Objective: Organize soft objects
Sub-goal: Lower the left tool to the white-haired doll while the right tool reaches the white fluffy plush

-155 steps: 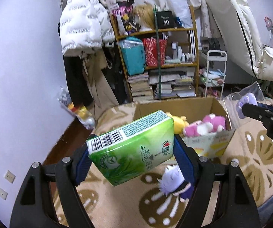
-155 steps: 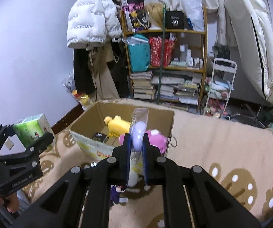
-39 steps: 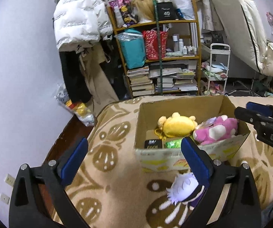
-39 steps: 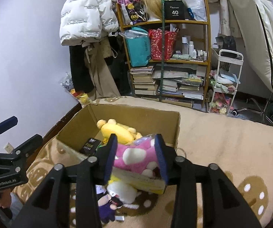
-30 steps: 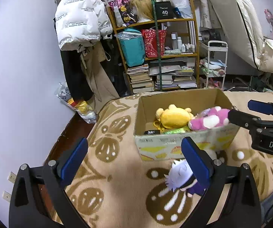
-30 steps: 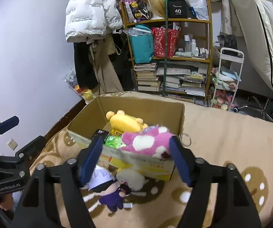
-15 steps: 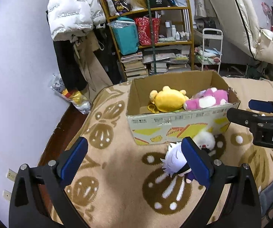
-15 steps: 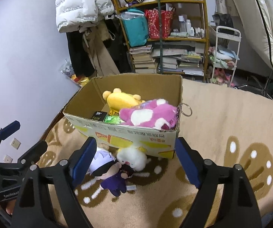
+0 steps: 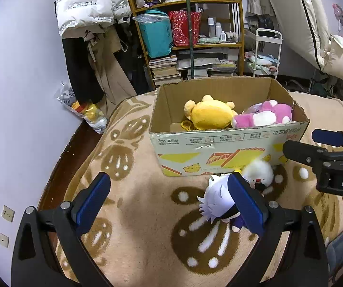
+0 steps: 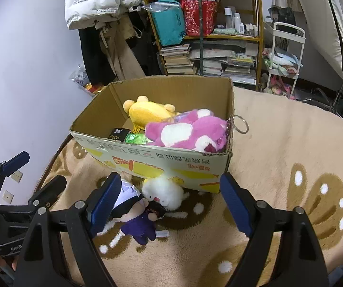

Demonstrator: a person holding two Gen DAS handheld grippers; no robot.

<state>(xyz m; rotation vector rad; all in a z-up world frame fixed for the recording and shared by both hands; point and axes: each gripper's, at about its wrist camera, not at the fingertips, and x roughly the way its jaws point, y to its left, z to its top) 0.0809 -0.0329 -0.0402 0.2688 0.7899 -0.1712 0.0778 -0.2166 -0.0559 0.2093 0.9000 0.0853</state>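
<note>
I've just dropped my loads: the green tissue pack (image 10: 136,139) and pink plush (image 10: 188,130) now lie in the cardboard box (image 10: 157,157), and I've pulled both arms back. My left claw (image 9: 169,198) and right claw (image 10: 170,201) are spread wide, empty. The white-haired doll (image 10: 133,212) and white fluffy plush (image 10: 165,192) remain on the blanket (image 10: 291,167), touching the box's front, so they're next.

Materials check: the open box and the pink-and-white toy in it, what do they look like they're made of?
Printed brown open box: looks like corrugated cardboard, matte, with ragged torn rim edges and a crease in its front wall. Pink-and-white toy: seemingly plush fabric, with fuzzy pile and a rounded, sagging shape; the filling is not visible.
</note>
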